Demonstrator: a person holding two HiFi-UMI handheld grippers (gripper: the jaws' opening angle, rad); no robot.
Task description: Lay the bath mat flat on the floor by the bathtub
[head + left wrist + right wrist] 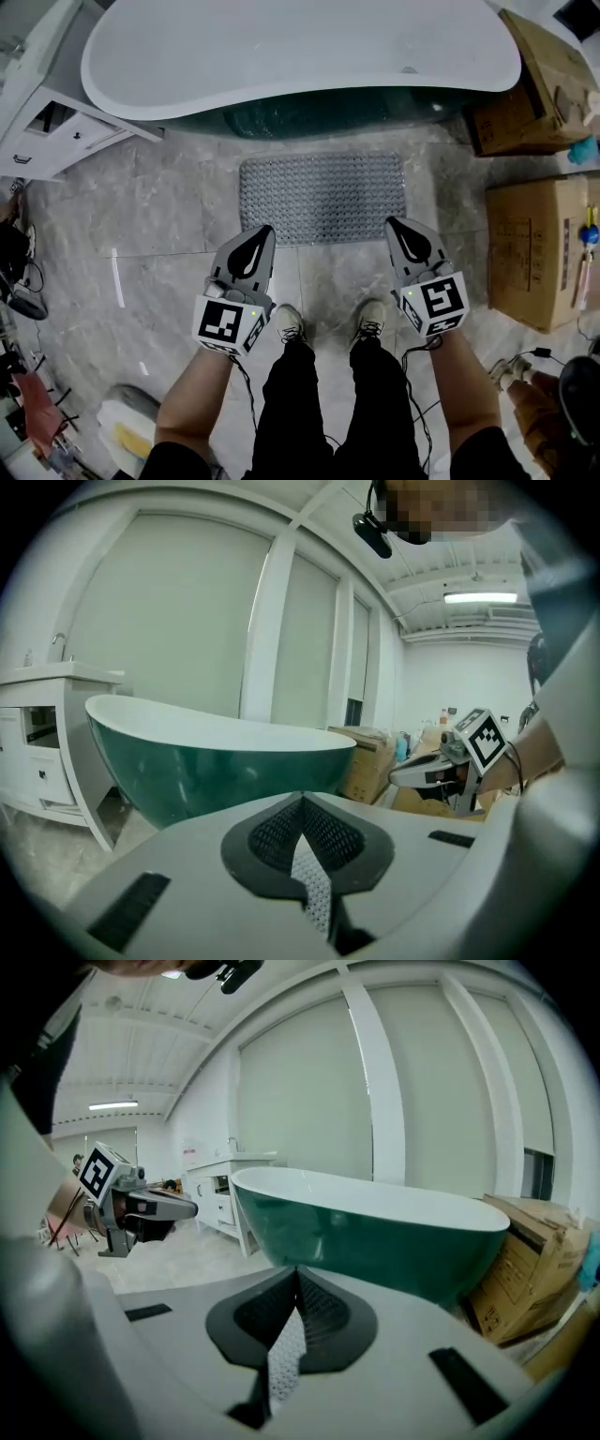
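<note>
The grey bubbled bath mat (323,199) lies spread flat on the marble floor, right beside the white and green bathtub (300,47). My left gripper (263,232) hovers over the mat's near left corner, my right gripper (394,225) over its near right corner. Both are held level above the floor, with their jaws shut and nothing between them. The left gripper view shows its own closed tips (302,799) pointing at the tub (216,761), with the right gripper (450,761) off to the side. From the right gripper view, the closed tips (298,1271) face the tub (375,1232).
A white cabinet (47,112) stands left of the tub. Cardboard boxes (534,248) (525,84) line the right side. The person's shoes (291,323) (370,319) stand just short of the mat. Cables and clutter lie at the far left (23,281).
</note>
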